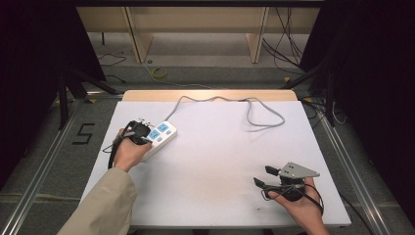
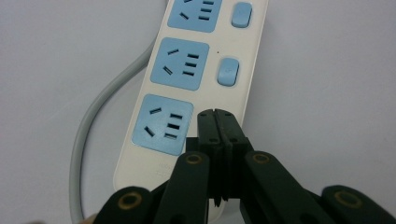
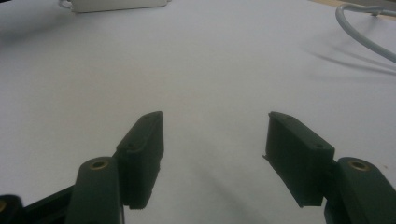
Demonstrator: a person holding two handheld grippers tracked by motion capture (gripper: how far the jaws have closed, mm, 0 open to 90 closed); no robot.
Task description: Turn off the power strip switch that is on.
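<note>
Left gripper [image 2: 218, 116]: jaws pressed together, nothing between them, tips over the near switch position of the power strip [image 2: 196, 74].
Right gripper [image 3: 215, 135]: jaws spread, empty, hovering over the bare table [image 1: 220, 161].
Power strip: at the table's left, grey cord [image 1: 254, 110] looping to the far edge.
Progress: judged early; two blue switches [image 2: 228, 71] farther along appear untouched.

Black two-jaw claws [image 3: 215, 154] with brass-looking screws; beige sleeve [image 1: 105, 205], grey three-cornered plate [image 1: 297, 170].

bare table [image 1: 215, 166] beyond power strip [image 1: 161, 136]
</note>
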